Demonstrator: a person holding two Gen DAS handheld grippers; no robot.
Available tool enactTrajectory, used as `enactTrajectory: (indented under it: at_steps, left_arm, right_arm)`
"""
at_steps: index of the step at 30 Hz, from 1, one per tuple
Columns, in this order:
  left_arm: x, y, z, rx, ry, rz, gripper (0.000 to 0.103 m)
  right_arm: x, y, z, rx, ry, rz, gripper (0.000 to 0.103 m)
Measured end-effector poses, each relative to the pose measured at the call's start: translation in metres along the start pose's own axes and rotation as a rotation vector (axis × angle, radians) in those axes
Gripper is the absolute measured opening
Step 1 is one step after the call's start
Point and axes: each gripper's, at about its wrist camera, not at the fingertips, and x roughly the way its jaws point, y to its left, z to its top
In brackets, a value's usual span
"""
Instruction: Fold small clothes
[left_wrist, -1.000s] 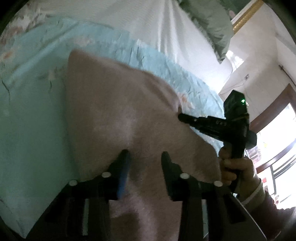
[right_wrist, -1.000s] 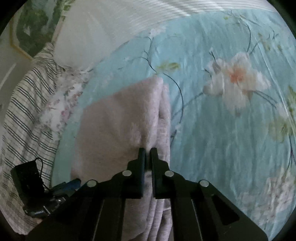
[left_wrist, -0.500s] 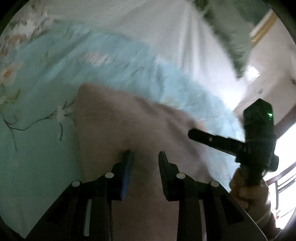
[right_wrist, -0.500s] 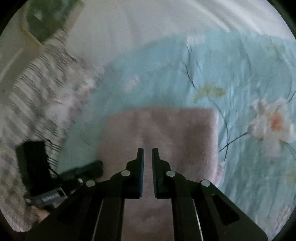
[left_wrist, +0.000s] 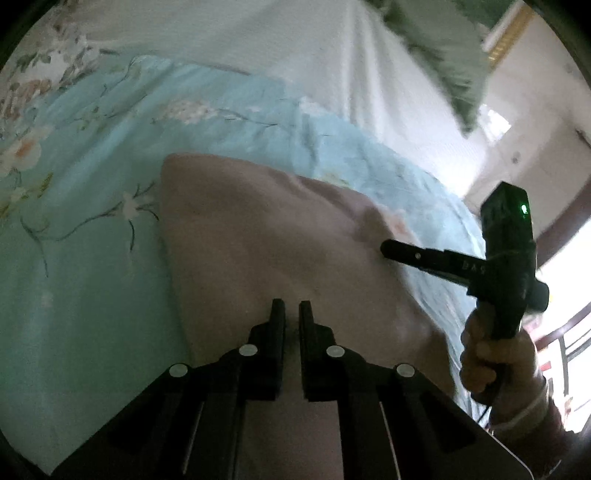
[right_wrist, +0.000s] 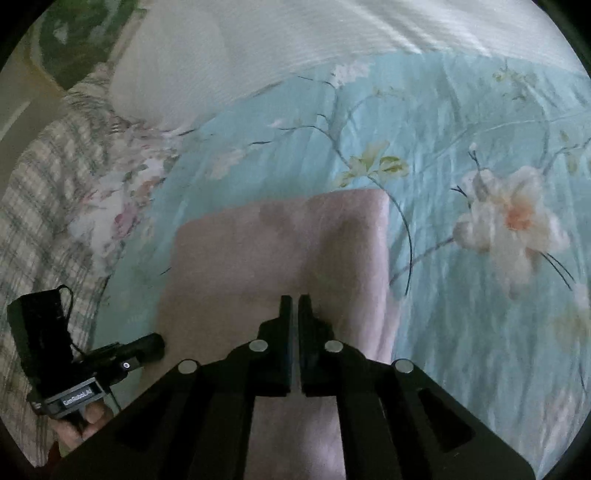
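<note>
1. Pink fleece, a small folded garment, lay on a turquoise flowered bedspread; in the right wrist view the same garment showed a squared far edge and a rolled fold along its right side, with the bedspread spreading out to the right.
2. From its own camera, the left gripper pointed steeply down at the cloth, its two black fingers nearly together with only a thin slit between them. Its jaws had just been closing, and the near edge of the garment ran up between the fingers, so they looked pinched on the fabric.
3. From the right wrist view, the left gripper reached in from the lower left to the garment's left edge.
4. Seen from its own camera, the right gripper also aimed downward, its fingers almost touching over the garment's near part; whether cloth sat in the narrow gap could not be told.
5. In the left wrist view, the right gripper reached in from the right, tips together at the garment's right edge, a green light glowing on its body.
6. A person's right hand wrapped the handle from below, cuffed sleeve at the wrist.
7. White striped bedding lay beyond the bedspread.
</note>
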Motion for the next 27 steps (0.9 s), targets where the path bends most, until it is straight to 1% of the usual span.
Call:
enactTrajectory:
  at_steps: [2,4,8,9,11,13,14,15,16,17,18,19,20,21,23,24,25,26,27]
  left_arm:
    - [-0.014,-0.01,-0.017,0.025,-0.009,-0.016,0.006]
    - [-0.025,-0.017,-0.035,0.035,-0.011,-0.037,0.006]
    - [-0.042,-0.02,-0.065,0.017,-0.016,-0.078,0.006]
    - [-0.044,-0.019,-0.071,0.01,-0.015,-0.091,0.006]
    - [-0.044,-0.02,-0.081,0.0,-0.001,-0.1,0.006]
    - [-0.045,-0.02,-0.09,-0.004,0.013,-0.086,0.006]
    - [-0.047,-0.02,-0.092,-0.005,0.011,-0.087,0.006]
    - [-0.05,-0.02,-0.094,-0.008,0.007,-0.09,0.006]
    - [-0.054,-0.02,-0.096,-0.009,0.001,-0.092,0.007]
    - [-0.056,-0.019,-0.097,-0.009,-0.003,-0.094,0.009]
    - [-0.056,-0.019,-0.096,-0.011,-0.005,-0.095,0.01]
    - [-0.057,-0.019,-0.098,-0.011,-0.005,-0.099,0.014]
    - [-0.057,-0.019,-0.099,-0.01,-0.007,-0.1,0.014]
    - [-0.057,-0.02,-0.1,-0.008,-0.01,-0.099,0.014]
    - [-0.057,-0.022,-0.1,-0.005,-0.01,-0.118,0.014]
    - [-0.056,-0.024,-0.101,0.0,-0.009,-0.13,0.014]
    - [-0.056,-0.025,-0.101,0.008,-0.009,-0.13,0.014]
    - [-0.055,-0.028,-0.102,0.018,-0.01,-0.123,0.014]
    - [-0.055,-0.029,-0.102,0.027,-0.01,-0.122,0.014]
  right_arm:
    - [-0.019,0.011,-0.018,-0.026,0.001,0.046,0.004]
    - [-0.035,0.02,-0.04,-0.047,-0.001,0.066,0.004]
    - [-0.053,0.015,-0.073,-0.013,-0.001,0.091,0.004]
    - [-0.054,0.014,-0.077,-0.004,0.003,0.093,0.004]
    - [-0.051,0.013,-0.091,0.001,0.039,0.1,0.004]
    - [-0.052,0.013,-0.101,-0.012,0.062,0.078,0.004]
    - [-0.056,0.013,-0.108,-0.018,0.06,0.068,0.004]
    - [-0.063,0.011,-0.116,-0.019,0.051,0.071,0.007]
    - [-0.069,0.009,-0.122,-0.018,0.041,0.066,0.02]
    - [-0.075,0.006,-0.128,-0.017,0.029,0.047,0.031]
    - [-0.081,0.003,-0.132,-0.015,0.016,0.029,0.052]
    - [-0.085,0.002,-0.136,-0.015,0.006,0.02,0.06]
    - [-0.089,0.001,-0.14,-0.022,-0.011,0.006,0.06]
    - [-0.09,0.001,-0.14,-0.03,-0.01,0.001,0.06]
    - [-0.082,-0.002,-0.142,-0.039,0.022,-0.007,0.057]
    - [-0.077,-0.003,-0.143,-0.035,0.032,0.001,0.054]
    - [-0.073,-0.003,-0.143,-0.034,0.041,0.011,0.048]
    - [-0.067,-0.004,-0.143,-0.034,0.054,0.02,0.045]
    - [-0.06,-0.002,-0.144,-0.044,0.07,0.009,0.044]
